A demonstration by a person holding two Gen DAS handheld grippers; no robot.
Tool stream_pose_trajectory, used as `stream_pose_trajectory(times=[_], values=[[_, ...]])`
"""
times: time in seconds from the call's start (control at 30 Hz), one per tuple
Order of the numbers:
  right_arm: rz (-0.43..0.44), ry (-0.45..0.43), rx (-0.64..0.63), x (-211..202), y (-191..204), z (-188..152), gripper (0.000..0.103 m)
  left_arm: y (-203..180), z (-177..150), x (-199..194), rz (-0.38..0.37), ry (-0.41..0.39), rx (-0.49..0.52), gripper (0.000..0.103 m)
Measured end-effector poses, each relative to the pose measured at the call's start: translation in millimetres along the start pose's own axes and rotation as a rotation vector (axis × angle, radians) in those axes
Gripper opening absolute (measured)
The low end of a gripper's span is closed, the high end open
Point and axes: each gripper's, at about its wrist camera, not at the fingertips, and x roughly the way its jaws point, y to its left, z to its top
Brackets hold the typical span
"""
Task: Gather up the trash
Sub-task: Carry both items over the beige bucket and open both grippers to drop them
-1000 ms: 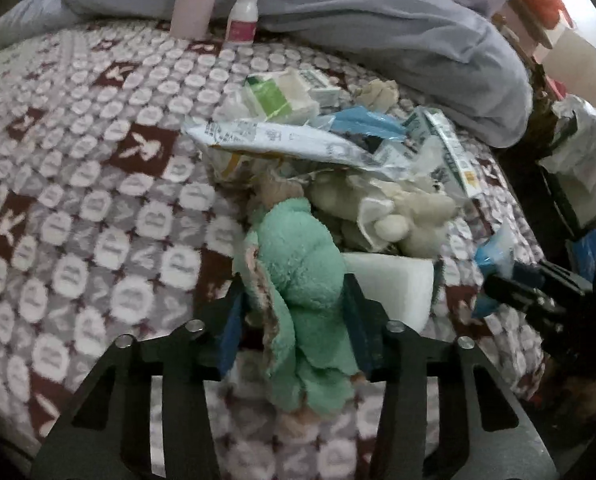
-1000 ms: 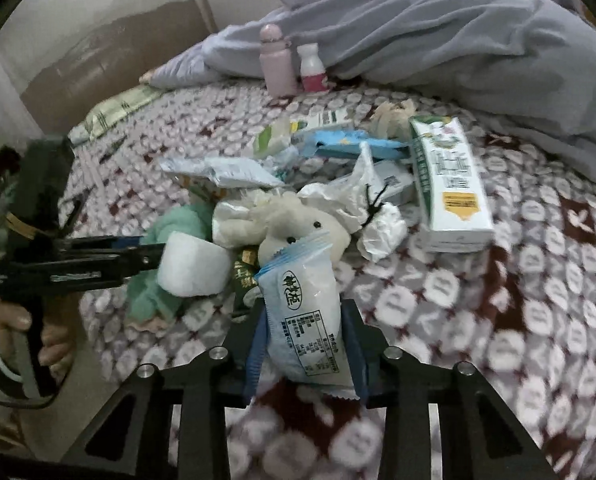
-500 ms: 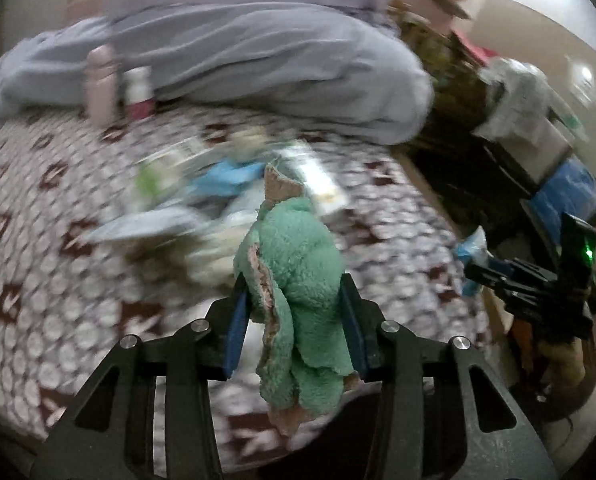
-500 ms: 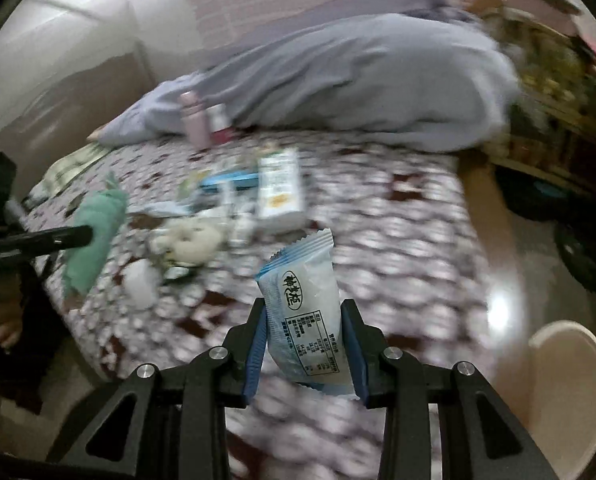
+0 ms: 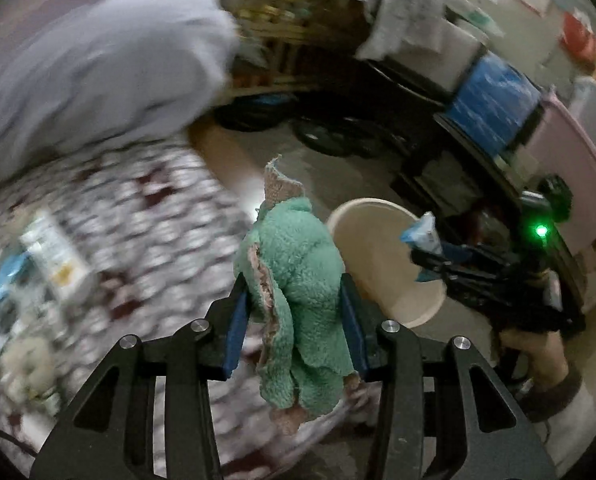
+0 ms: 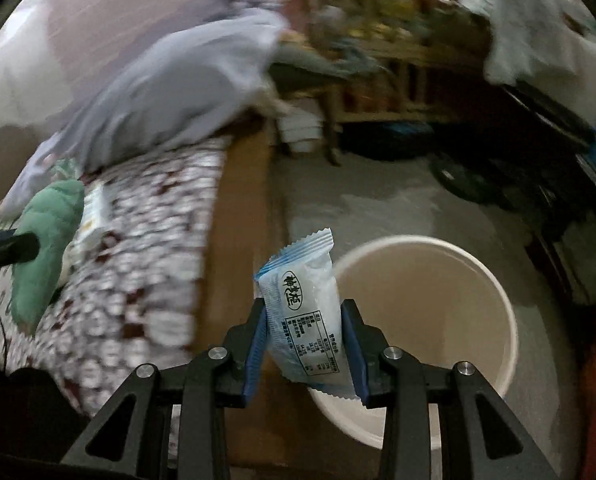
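Since half second ago I swung both grippers off bed toward cream bin (image 6: pixel 494 280) on floor. Right gripper (image 6: pixel 304 346) jaws clenched on blue-white snack packet (image 6: pixel 308 312), upright, over bin's near rim. Left gripper (image 5: pixel 293 320) jaws grasp green fuzzy cloth (image 5: pixel 298 296), long axis vertical, beside bed (image 5: pixel 137 216) edge; only left view shows my hand (image 5: pixel 538 352).

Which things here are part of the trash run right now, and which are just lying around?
In the job:
- left gripper, shut on the green fuzzy cloth
- right gripper, shut on the blue-and-white snack packet
- cream bin on the floor

Just lying about:
- grey duvet on the bed
- white carton on the patterned bedspread
- blue box on the shelf
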Motion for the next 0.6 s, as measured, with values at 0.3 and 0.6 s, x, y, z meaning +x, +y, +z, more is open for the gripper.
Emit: stream_pose_trajectory(times=[0.3,0.6], values=[[-0.058,0.010,0.158,13.6,-58.4,-9.7,0.035,-59.2,29.6,85.2,-0.066,0.065,0.008,0.044],[-0.103,-0.028,0.206,12.5,-71.3,-8.4,0.071,-75.4,33.4,119.7,-0.126,0.105,-0.038,0.051]])
